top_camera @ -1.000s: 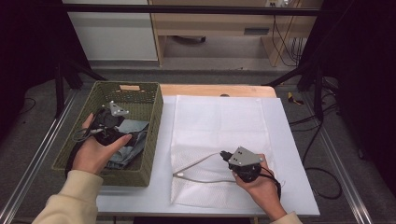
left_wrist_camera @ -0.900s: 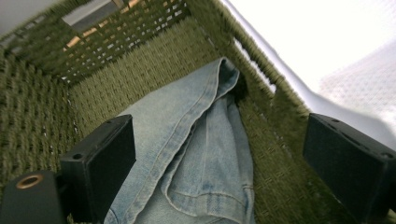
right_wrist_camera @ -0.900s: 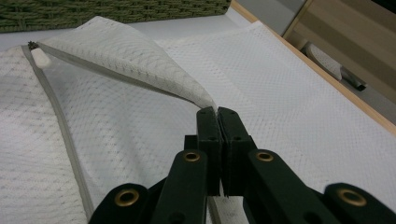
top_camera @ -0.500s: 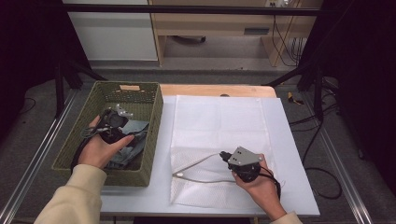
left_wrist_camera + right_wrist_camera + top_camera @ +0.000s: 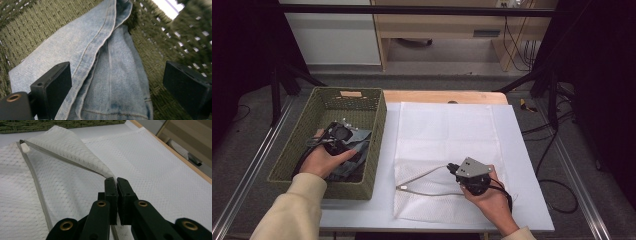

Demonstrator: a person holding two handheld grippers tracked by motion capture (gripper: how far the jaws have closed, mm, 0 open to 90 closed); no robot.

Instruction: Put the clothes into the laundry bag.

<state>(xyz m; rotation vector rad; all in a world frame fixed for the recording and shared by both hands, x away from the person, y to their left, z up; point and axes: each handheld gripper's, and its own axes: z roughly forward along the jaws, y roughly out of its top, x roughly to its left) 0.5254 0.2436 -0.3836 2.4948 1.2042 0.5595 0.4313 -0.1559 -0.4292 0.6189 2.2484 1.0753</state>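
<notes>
While the denim is being partly hidden by the basket wall, it is being straddled untouched by the spread left claw; the mesh bag's edge is being pinched by the right claw.

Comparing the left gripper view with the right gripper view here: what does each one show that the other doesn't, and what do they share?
Left gripper view: folded blue denim lying in the basket, with the left gripper open above it, jaws spread to either side.

Right gripper view: the right gripper shut on the lifted edge of the white mesh bag, whose grey zipper gapes open on the table.

Both: the green woven basket, seen across the top edge of the right gripper view.
</notes>
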